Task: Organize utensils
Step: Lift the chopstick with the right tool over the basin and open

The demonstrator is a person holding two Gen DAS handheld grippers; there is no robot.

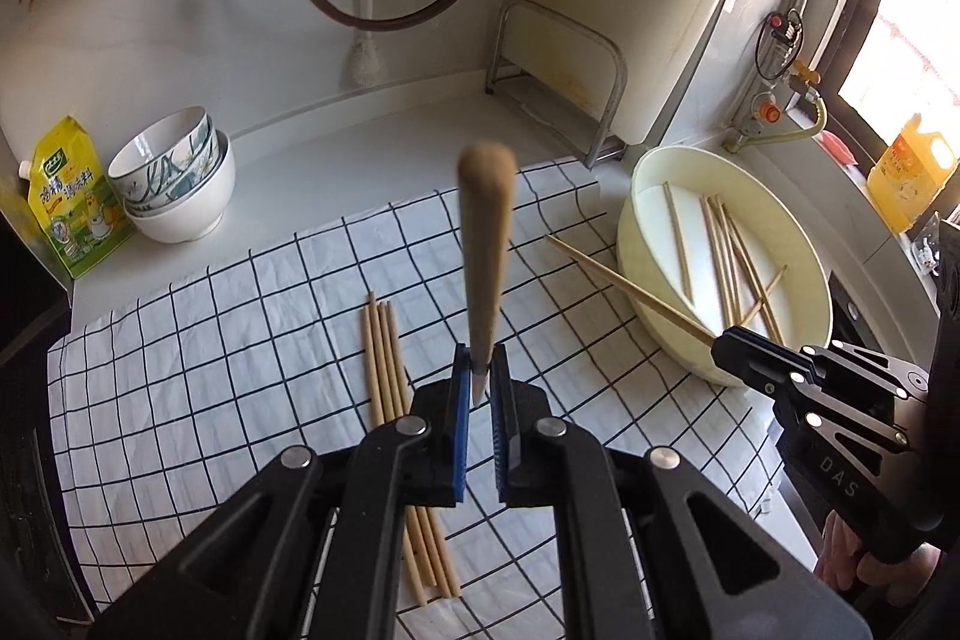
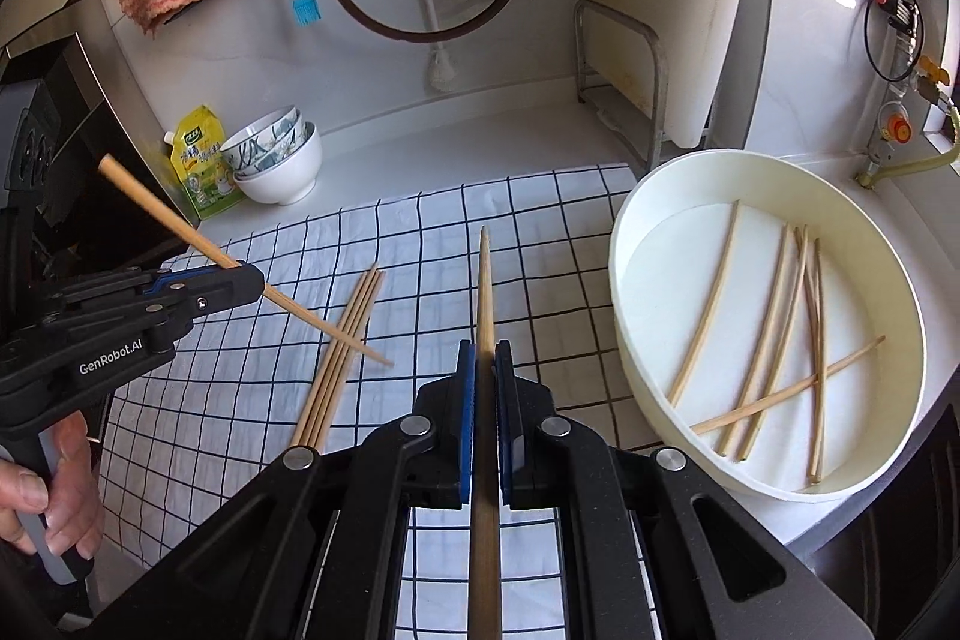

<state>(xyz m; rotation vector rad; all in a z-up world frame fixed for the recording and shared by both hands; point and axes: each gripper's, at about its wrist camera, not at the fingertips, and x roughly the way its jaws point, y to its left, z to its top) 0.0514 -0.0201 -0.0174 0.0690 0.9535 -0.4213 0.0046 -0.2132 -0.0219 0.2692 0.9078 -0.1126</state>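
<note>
Wooden and pale, the left chopstick (image 1: 487,244) blurs toward the lens in the left wrist view, its thick end out of focus; the left gripper (image 1: 482,382) is clamped on its thin tip, tilted down over the checked cloth (image 1: 240,340). Four chopsticks (image 1: 384,358) lie side by side there, partly hidden beneath the jaws.

In the right wrist view, the right gripper (image 2: 485,358) pinches another chopstick (image 2: 485,292) running under the camera, cut off below. Loose sticks (image 2: 774,334) lie in the cream basin (image 2: 636,244).
</note>
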